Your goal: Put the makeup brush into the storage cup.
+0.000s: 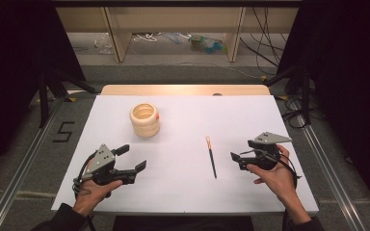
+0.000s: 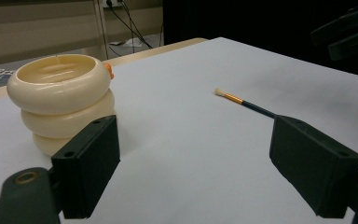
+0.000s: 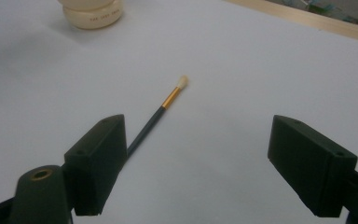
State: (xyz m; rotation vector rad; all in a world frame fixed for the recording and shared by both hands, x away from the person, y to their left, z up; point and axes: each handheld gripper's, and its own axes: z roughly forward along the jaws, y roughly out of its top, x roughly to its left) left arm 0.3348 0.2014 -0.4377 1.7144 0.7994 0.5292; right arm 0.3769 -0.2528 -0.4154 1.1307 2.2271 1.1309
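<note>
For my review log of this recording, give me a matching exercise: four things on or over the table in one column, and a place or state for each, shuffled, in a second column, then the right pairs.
Things:
1. cream ringed holder
2. brush
3. left gripper
4. right gripper

Places or states:
A. lies flat on the white table, bristles toward the far edge
B. jaws open, just right of the brush handle
C. stands upright, far left of the table's middle
D. jaws open, near the front left of the table

Pairs: 1-C, 2-A, 3-D, 4-B
</note>
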